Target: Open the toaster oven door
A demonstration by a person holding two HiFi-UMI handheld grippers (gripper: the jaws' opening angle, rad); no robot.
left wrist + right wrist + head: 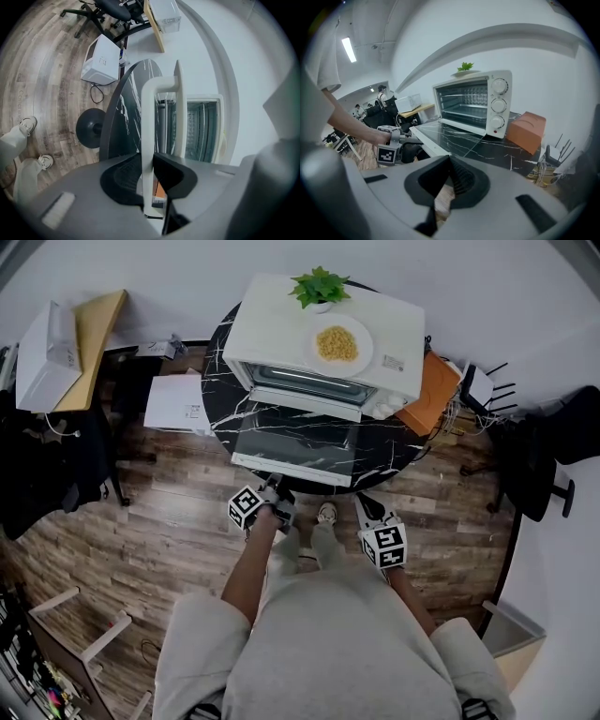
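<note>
The white toaster oven (323, 343) stands on a round black marble table (223, 362). Its glass door (295, 442) lies folded down flat toward me, leaving the cavity (201, 126) with its rack exposed. My left gripper (277, 495) is at the door's front edge. In the left gripper view the white door handle (151, 122) runs straight between the jaws of the left gripper (152, 159), which press on it from both sides. My right gripper (367, 507) hangs just off the table's near edge, right of the door, shut with nothing in it (450, 159).
On top of the oven sit a plate of yellow food (338, 344) and a small green plant (320, 285). An orange box (431, 395) lies on the table right of the oven. Beyond the table's left side are white boxes (178, 401) and chairs.
</note>
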